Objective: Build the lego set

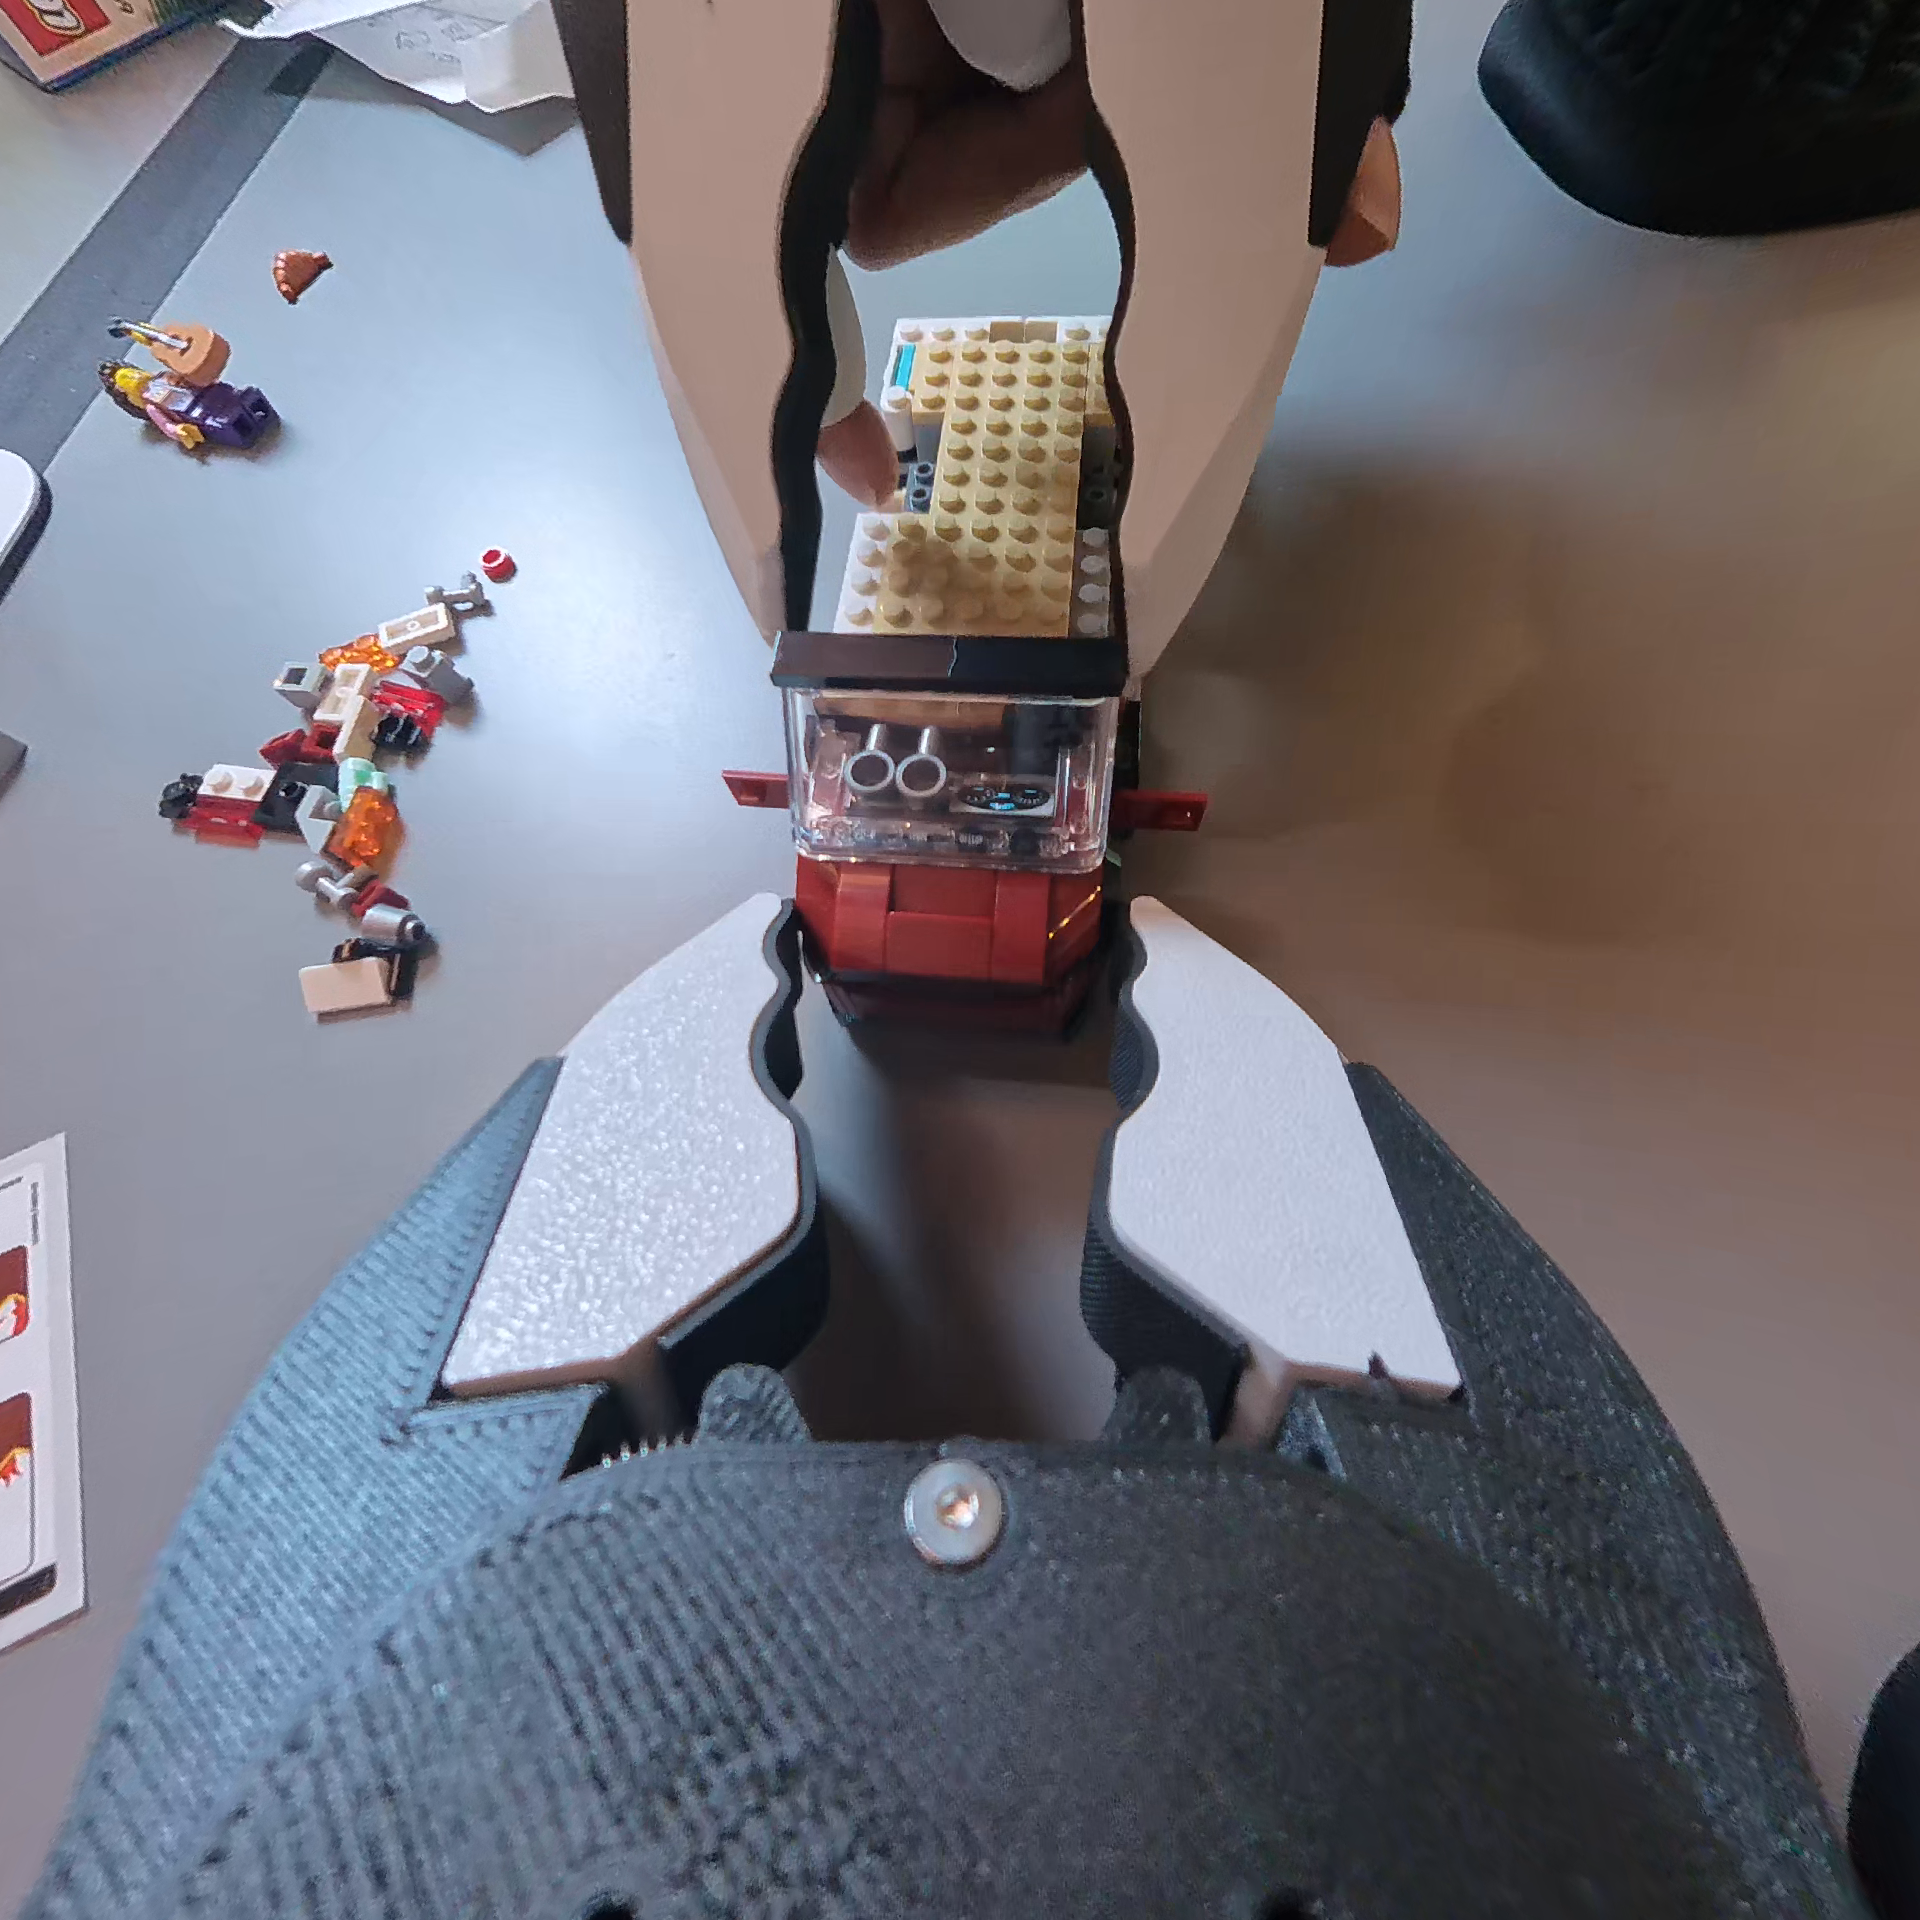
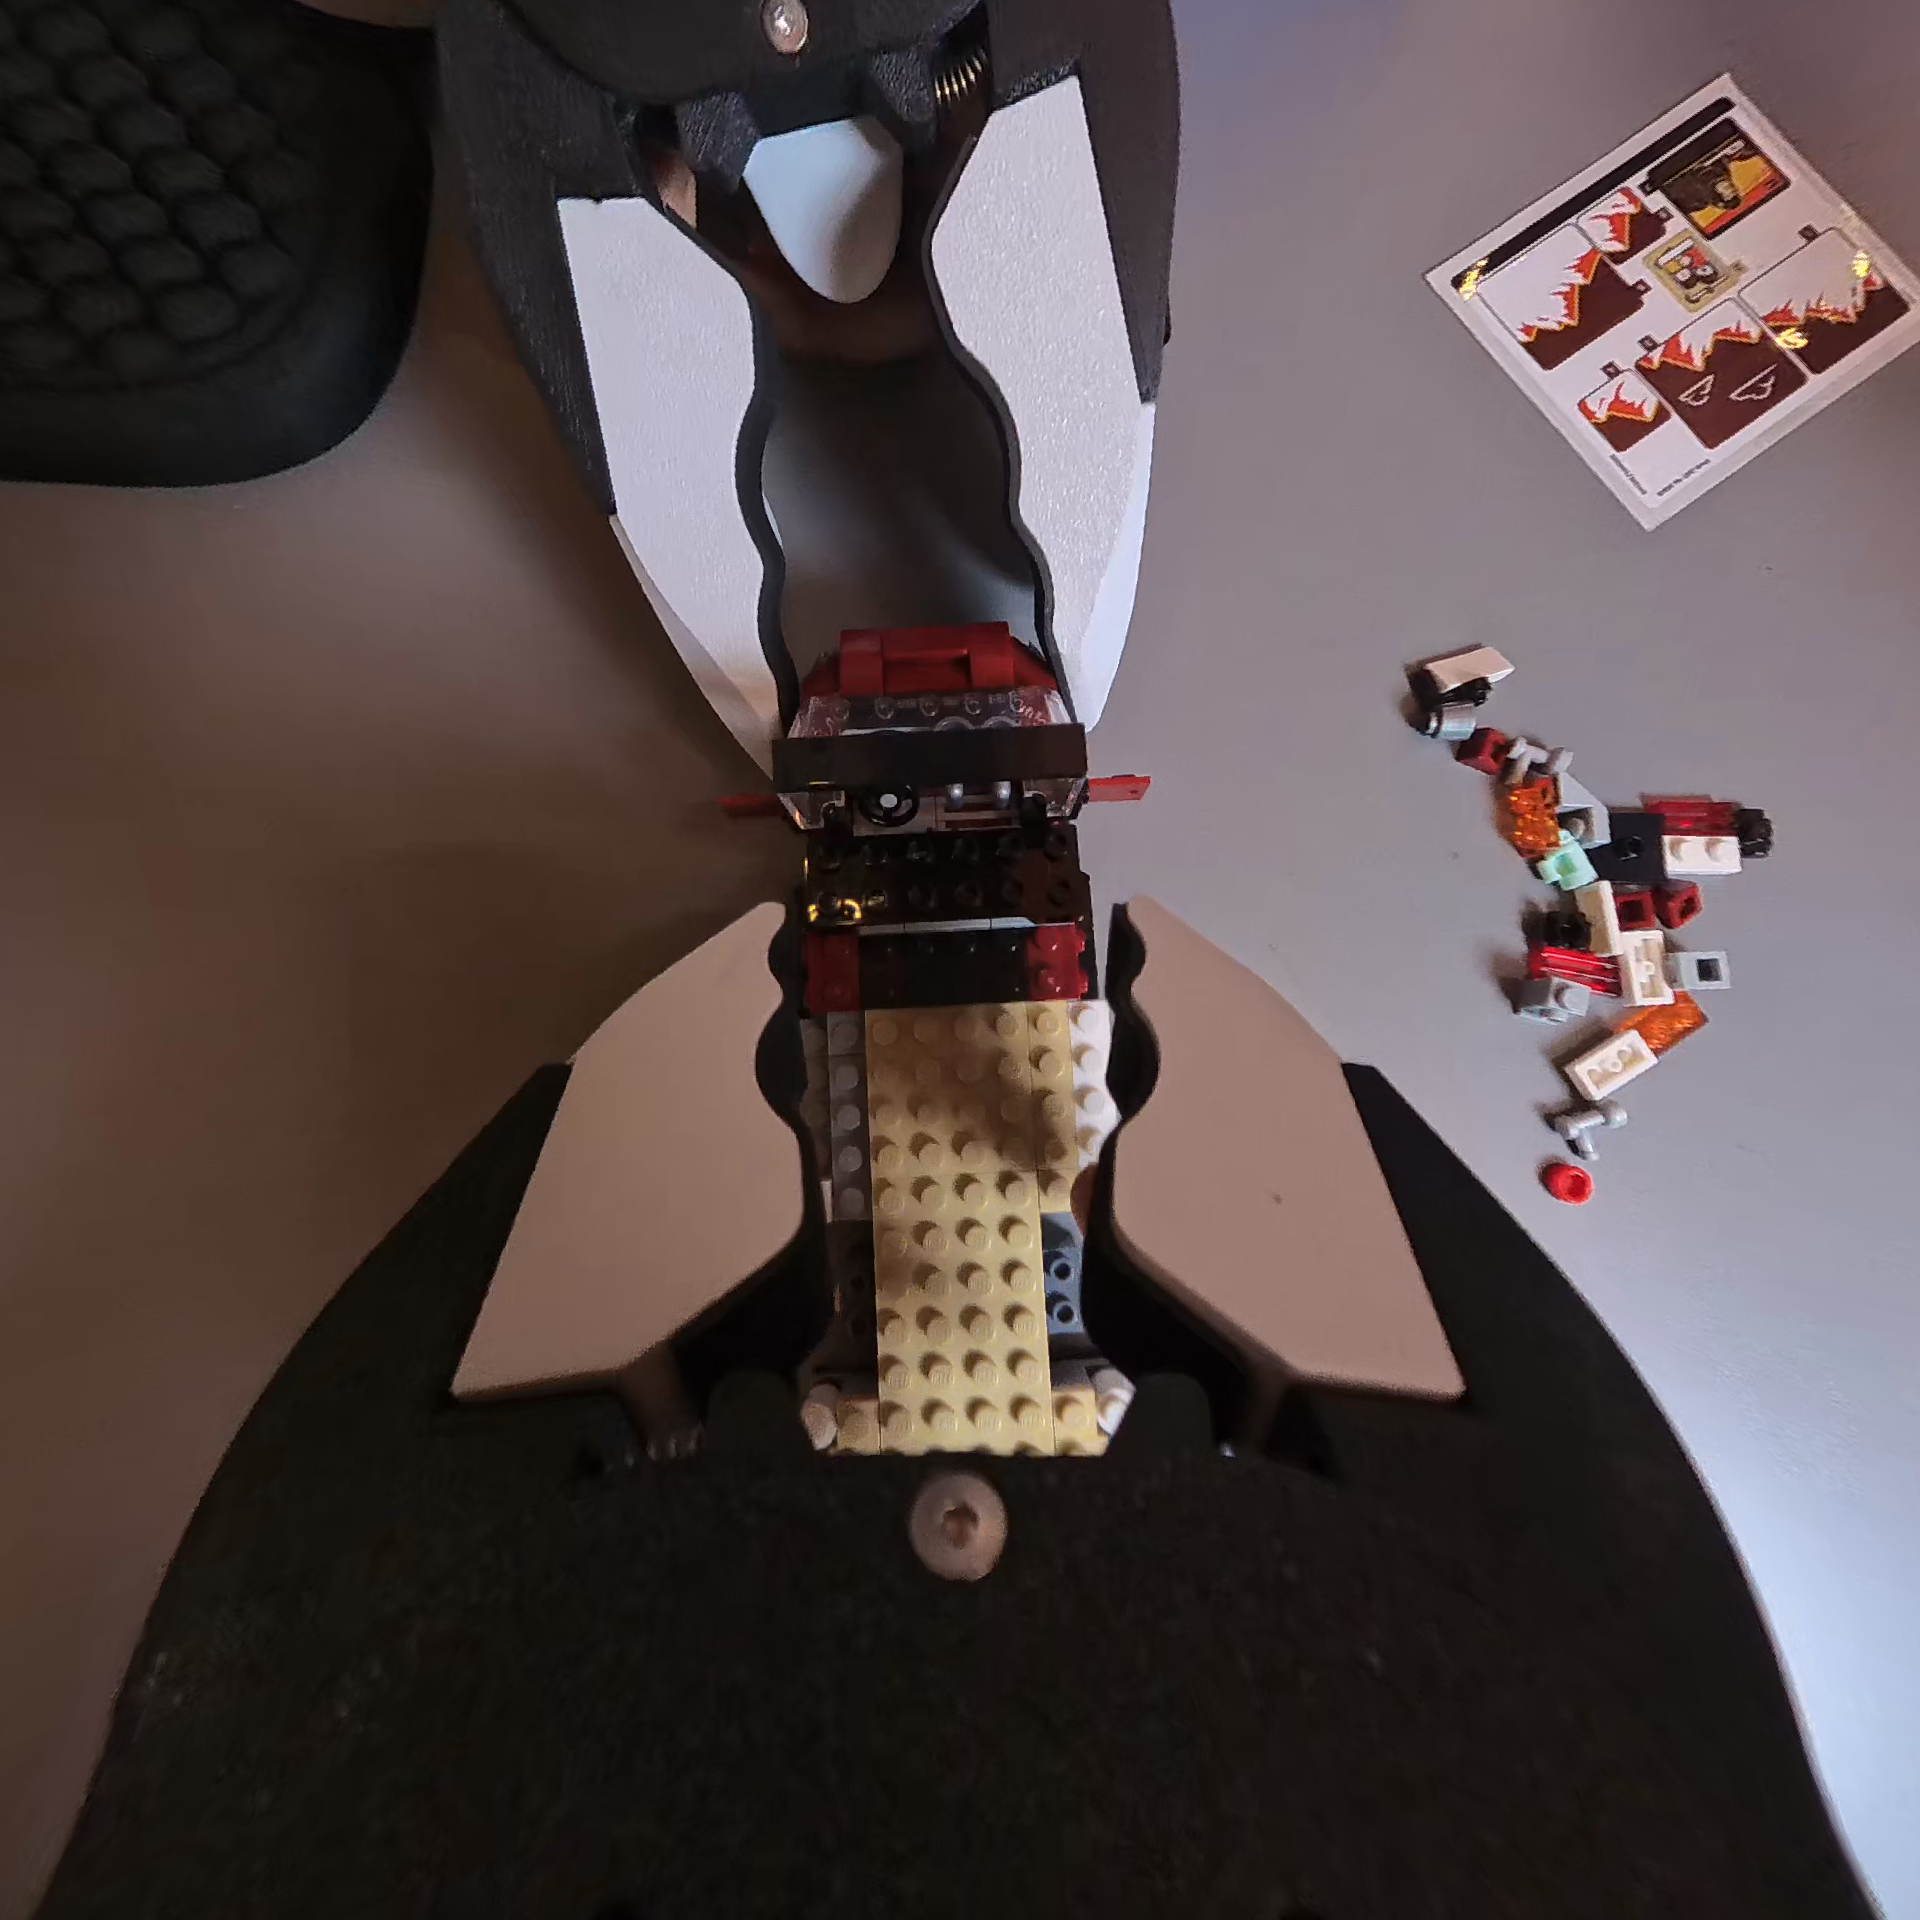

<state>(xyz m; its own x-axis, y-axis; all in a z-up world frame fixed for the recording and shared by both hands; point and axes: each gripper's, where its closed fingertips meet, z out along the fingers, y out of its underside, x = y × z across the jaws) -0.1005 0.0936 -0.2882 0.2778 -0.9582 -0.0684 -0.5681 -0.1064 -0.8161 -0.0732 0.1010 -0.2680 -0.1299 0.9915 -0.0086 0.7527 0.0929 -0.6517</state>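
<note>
The left gripper (image 1: 954,940) pinches the dark red nose of the brick truck (image 1: 951,831) on the grey surface (image 1: 1455,727); the right gripper (image 2: 945,940) clamps its tan rear, loose bricks (image 2: 1600,914) nearby.

Printed matter lies on the grey worktop (image 2: 1299,582), and none of its writing is told here. A white sticker sheet (image 2: 1683,301) with flame designs and small print along one edge sits far right in the right wrist view. A box corner (image 1: 62,31) bearing a red-and-white logo shows far left in the left wrist view, beside white printed paper (image 1: 436,52). A dashboard tile (image 1: 1003,800) inside the brick vehicle (image 1: 966,790) carries printed gauges.
</note>
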